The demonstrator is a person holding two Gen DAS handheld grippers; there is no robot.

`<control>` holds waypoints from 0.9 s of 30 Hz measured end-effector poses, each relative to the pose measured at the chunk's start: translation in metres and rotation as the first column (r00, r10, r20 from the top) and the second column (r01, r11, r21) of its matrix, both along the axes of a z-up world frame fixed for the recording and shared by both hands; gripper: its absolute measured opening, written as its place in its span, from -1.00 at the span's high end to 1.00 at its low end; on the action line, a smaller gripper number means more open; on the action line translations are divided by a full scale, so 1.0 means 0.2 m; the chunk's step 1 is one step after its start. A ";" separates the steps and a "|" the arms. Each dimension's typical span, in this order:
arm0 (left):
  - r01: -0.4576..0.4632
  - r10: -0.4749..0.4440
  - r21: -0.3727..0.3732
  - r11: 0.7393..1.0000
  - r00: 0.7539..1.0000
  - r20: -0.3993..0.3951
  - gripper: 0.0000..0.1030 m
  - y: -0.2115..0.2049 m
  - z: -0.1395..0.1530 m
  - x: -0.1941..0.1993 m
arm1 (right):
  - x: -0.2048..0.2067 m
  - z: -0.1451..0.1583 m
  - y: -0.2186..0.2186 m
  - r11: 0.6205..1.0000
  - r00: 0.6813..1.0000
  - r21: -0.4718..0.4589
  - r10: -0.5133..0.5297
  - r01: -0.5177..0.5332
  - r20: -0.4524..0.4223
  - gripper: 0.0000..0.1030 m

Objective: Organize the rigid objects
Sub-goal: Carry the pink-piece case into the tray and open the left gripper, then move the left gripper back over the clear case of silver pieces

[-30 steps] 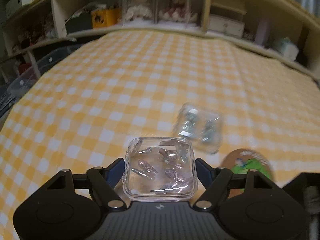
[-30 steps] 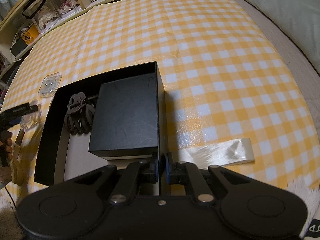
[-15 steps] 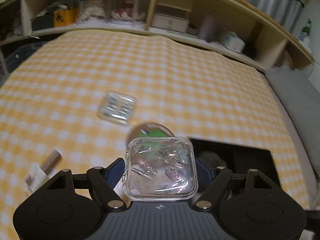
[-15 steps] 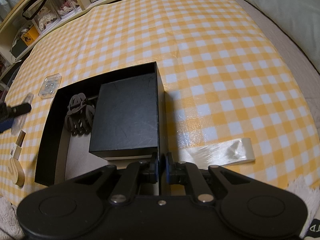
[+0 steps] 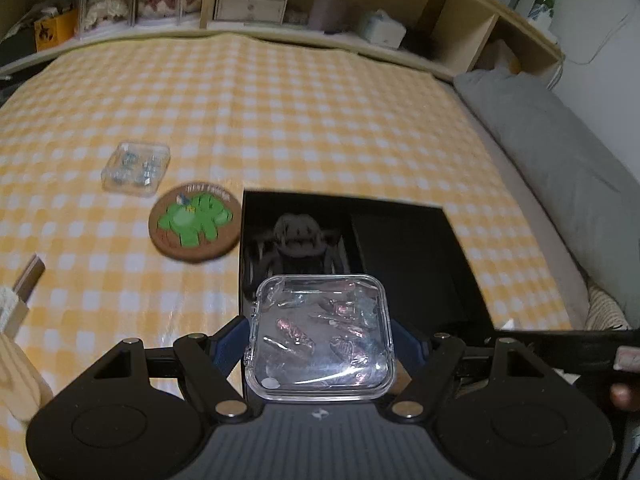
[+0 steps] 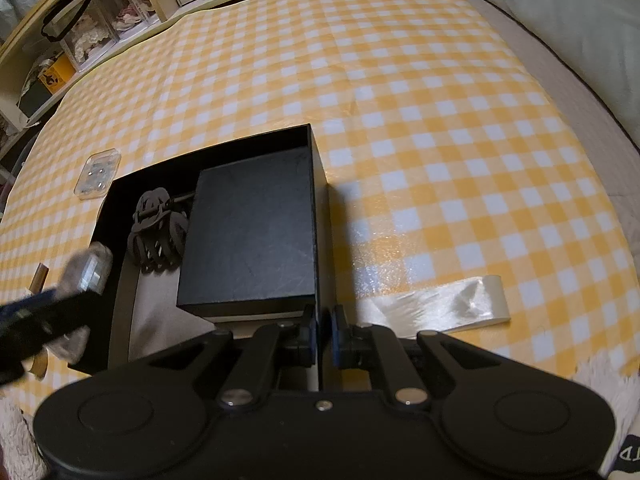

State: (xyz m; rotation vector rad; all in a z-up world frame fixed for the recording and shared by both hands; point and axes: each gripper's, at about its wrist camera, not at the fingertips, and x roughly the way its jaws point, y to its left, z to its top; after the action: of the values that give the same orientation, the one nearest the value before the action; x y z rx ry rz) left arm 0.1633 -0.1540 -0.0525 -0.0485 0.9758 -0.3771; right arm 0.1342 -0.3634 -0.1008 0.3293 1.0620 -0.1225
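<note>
A clear plastic case (image 5: 322, 320) with small shiny pieces inside sits between the fingers of my left gripper (image 5: 321, 340), which is shut on its sides. The case hangs over the near left part of an open black box (image 5: 344, 198). In the box lie a dark hair claw (image 5: 298, 234) and a smaller black box (image 6: 252, 232). My right gripper (image 6: 325, 332) is shut on the open box's right wall (image 6: 318, 240) at its near corner. The right wrist view shows the left gripper's fingers (image 6: 40, 308) blurred at the box's left edge.
On the yellow checked cloth left of the box lie a second clear case (image 5: 136, 168), a round coaster with a green figure (image 5: 196, 222) and a wooden piece (image 5: 16, 360). A white glossy strip (image 6: 436, 306) lies right of the box. A grey pillow (image 5: 560, 152) borders the right; shelves line the far edge.
My left gripper has carried the clear case to the right, from over the bare cloth to over the black box. The right gripper and the box have not moved.
</note>
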 end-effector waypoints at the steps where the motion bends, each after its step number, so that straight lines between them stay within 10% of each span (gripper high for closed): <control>1: -0.004 0.003 0.017 1.000 1.000 0.021 -0.49 -0.01 -0.01 -0.01 | 0.00 0.00 0.00 1.000 1.000 -0.001 -0.001 0.001 0.000 0.85; 27: -0.063 0.063 0.011 0.998 0.998 -0.023 -0.69 -0.02 -0.03 0.03 | 0.00 -0.01 0.00 1.000 1.000 -0.006 -0.001 0.001 0.003 0.85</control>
State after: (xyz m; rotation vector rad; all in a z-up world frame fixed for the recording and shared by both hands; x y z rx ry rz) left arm 0.1701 -0.1577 -0.0590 -0.0741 0.9974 -0.3137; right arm 0.1339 -0.3634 -0.1025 0.3241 1.0587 -0.1264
